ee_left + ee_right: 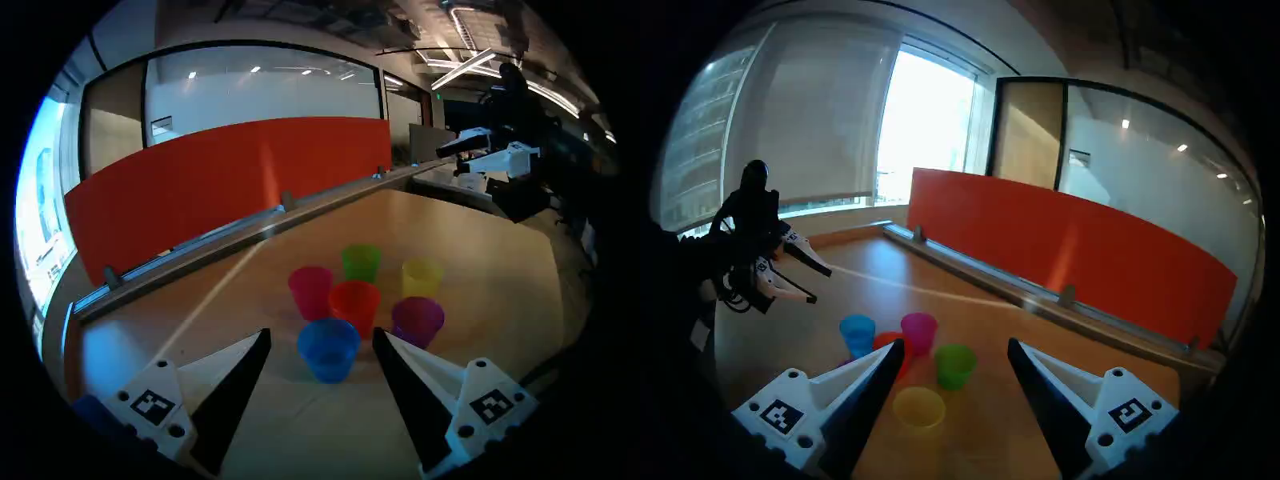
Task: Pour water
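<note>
Left tongs [320, 334] and right tongs [954, 342] gape empty; six cups [354, 302] cluster on the counter [496, 264], bare wood around, orange divider [224, 184] behind

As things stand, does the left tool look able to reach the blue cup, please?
Probably yes: the left tool is open, and the blue cup stands nearest, straight ahead of it, with nothing in front.

The left gripper [320, 332], along the frame's bottom, has white wedge fingers [204, 376] with black inner faces, each carrying a square black-and-white marker [152, 406] and dark screws [170, 430]. The right gripper [956, 344] looks identical.
</note>
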`<state>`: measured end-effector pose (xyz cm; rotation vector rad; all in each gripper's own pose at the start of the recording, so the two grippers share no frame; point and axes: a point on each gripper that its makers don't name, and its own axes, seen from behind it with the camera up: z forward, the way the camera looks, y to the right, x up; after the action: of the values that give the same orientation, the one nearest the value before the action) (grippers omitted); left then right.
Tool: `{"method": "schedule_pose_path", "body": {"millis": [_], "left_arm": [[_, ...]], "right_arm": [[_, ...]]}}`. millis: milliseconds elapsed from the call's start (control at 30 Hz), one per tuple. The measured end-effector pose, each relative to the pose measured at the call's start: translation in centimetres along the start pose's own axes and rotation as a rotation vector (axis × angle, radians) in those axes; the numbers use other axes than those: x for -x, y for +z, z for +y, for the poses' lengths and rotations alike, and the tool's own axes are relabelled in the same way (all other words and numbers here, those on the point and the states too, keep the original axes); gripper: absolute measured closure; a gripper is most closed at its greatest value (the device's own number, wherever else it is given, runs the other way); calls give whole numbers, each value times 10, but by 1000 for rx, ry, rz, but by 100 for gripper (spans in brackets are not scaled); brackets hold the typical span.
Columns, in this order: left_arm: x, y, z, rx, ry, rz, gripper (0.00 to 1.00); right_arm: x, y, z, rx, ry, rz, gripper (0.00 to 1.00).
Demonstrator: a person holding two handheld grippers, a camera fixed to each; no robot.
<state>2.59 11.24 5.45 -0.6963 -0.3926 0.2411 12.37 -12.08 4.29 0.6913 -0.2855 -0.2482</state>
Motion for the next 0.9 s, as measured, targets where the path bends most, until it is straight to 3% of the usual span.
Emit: {"method": "schedule_pose_path", "body": {"millis": [400,900], "left_arm": [[38,28,7,58,44,-119,6],[60,58,9,93,53,-193,6]], "right_arm": [[6,17,3,-11,-2,-20,0],[12,28,7,-25,-14,-31,0]]}}
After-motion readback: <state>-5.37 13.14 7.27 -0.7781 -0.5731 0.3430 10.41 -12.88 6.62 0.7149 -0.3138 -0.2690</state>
